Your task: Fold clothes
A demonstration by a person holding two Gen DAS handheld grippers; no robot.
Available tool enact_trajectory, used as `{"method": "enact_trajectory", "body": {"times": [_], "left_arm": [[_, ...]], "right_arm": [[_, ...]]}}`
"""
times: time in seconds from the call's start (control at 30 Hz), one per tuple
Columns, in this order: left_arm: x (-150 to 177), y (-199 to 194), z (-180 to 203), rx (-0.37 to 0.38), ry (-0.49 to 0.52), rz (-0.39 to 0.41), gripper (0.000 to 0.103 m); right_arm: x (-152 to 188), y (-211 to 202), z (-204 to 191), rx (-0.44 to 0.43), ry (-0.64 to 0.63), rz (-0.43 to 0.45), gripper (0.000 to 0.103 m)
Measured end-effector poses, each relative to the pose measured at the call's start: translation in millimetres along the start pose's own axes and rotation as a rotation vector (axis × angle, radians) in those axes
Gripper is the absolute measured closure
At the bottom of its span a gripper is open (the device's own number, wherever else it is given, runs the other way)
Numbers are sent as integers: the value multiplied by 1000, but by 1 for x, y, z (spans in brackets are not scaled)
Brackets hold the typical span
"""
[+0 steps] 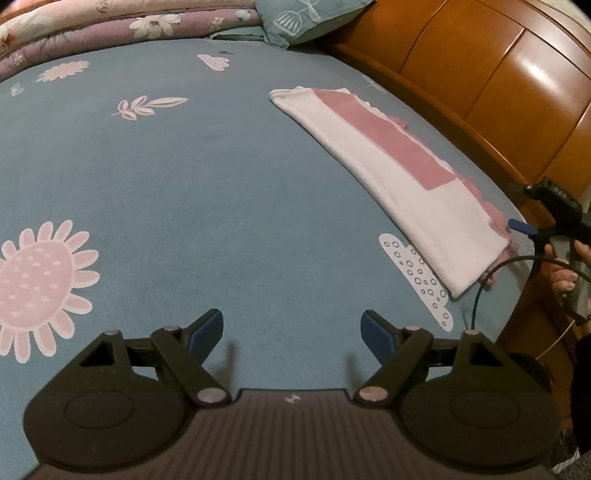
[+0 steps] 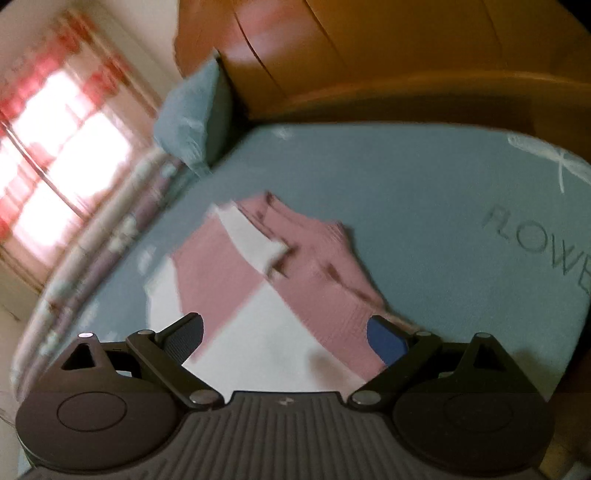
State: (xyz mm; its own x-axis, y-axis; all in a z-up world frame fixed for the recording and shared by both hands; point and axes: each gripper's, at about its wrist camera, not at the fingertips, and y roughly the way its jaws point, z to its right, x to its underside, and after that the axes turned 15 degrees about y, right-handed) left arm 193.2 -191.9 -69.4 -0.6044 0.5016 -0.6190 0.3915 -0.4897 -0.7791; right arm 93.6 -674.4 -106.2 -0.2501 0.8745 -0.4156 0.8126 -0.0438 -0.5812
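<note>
— On the blue bedsheet [image 1: 221, 184], toward the wooden headboard [image 1: 480, 74]: lying flat, one folded garment [image 1: 388, 158], white with a pink block, set in a long strip running alongside the headboard.

— Counting grippers?

— Two. Hovering over bare sheet, well away from the headboard, the left gripper [image 1: 291, 332], fingers spread wide, gripping nothing. Reaching in at the garment's near end, the right gripper [image 1: 517, 230], seen from the left wrist as one blue fingertip [image 1: 522, 227] touching or just above the cloth edge.

— Clamping the cloth?

— Not by the right wrist view: right gripper [image 2: 291, 339] standing released, two fingers well apart, garment [image 2: 258, 288] lying between and beyond them. Blurring heavily there, so contact hard to judge.

— Anything else near the headboard?

— One blue pillow [image 1: 306, 18] leaning at its far end. Beside that, stacked floral quilts [image 1: 110, 26], looking like two layers, pink over mauve. One hand [image 1: 561, 273] wrapping the right gripper's handle, by the headboard's near end. One cable [image 1: 517, 262] looping past the garment's corner. One bright window with red-patterned curtains [image 2: 55, 129], far from the headboard.
</note>
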Motion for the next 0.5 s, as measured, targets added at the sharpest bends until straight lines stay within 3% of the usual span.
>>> {"method": "enact_trajectory", "body": {"times": [0.27, 0.5], "left_arm": [[1, -1, -4, -85, 38, -24, 21], [-1, 8, -2, -78, 38, -44, 21]], "right_arm": [[-13, -17, 15, -23, 79, 47, 5], [-58, 22, -10, -173, 105, 25, 4]]}}
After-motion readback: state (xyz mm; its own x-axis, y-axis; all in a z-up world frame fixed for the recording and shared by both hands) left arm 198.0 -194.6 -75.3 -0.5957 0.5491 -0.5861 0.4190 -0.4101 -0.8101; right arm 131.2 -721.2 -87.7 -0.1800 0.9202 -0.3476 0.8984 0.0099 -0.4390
